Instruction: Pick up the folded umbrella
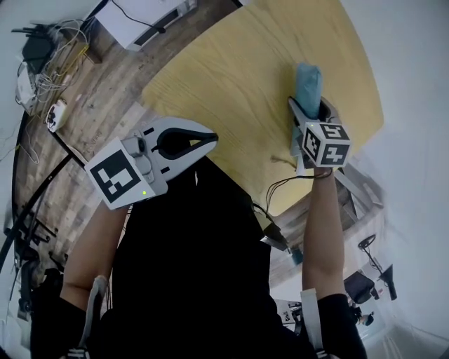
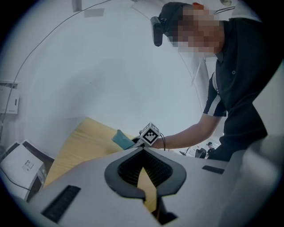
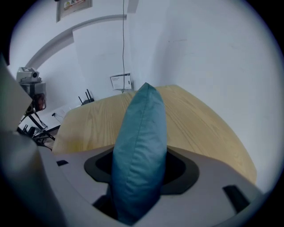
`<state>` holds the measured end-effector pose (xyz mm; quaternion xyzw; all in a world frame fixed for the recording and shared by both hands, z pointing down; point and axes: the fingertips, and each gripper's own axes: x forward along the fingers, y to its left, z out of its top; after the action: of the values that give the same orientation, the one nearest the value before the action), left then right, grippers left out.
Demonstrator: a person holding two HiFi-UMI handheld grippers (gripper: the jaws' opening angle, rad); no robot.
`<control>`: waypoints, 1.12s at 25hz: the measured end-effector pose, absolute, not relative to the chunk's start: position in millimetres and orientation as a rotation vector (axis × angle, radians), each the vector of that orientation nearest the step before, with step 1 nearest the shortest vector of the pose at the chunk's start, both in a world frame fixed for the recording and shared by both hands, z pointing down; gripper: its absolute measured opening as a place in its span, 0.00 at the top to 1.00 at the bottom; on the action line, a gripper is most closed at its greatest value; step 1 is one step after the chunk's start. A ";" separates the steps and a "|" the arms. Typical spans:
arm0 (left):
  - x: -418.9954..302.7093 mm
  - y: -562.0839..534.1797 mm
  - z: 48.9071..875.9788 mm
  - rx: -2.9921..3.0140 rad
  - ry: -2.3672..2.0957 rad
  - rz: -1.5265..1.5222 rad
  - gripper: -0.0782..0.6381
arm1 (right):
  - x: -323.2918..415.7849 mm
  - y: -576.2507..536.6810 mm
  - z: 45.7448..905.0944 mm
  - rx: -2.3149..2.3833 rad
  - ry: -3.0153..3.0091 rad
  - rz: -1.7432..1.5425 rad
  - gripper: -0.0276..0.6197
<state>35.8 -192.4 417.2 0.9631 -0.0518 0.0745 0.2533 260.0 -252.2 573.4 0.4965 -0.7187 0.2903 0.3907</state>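
The folded umbrella (image 1: 309, 83) is a teal fabric bundle over the right part of the pale wooden table (image 1: 231, 77). My right gripper (image 1: 309, 112) is shut on it: in the right gripper view the umbrella (image 3: 142, 146) fills the gap between the jaws and sticks out beyond them over the table (image 3: 199, 119). My left gripper (image 1: 210, 138) hovers at the table's near edge, shut, with nothing in it. The left gripper view looks past its own jaws (image 2: 143, 150) at the umbrella (image 2: 122, 139) and the right gripper's marker cube (image 2: 150, 134).
A wooden floor at the left carries cables and a power strip (image 1: 49, 84). A white device (image 1: 140, 21) lies at the top. A black cable (image 1: 280, 186) hangs near the table's near edge. Chairs and gear (image 1: 368, 277) stand at the lower right.
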 end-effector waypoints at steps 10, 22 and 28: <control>28.1 -205.8 347.1 2.697 -0.117 0.081 0.88 | 237.4 -246.6 429.8 1.707 -2.193 0.860 0.53; 41.7 -185.6 255.2 2.925 0.202 -0.014 0.88 | 228.0 -181.6 196.3 2.084 -2.706 0.558 0.53; 50.4 -175.3 219.4 2.964 0.389 -0.105 0.88 | 233.2 -103.8 132.0 2.250 -2.628 0.234 0.53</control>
<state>50.4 -175.3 219.4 0.9881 0.1296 -0.0350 0.0752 233.2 -103.8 132.0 0.6402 -0.7480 0.0666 -0.1622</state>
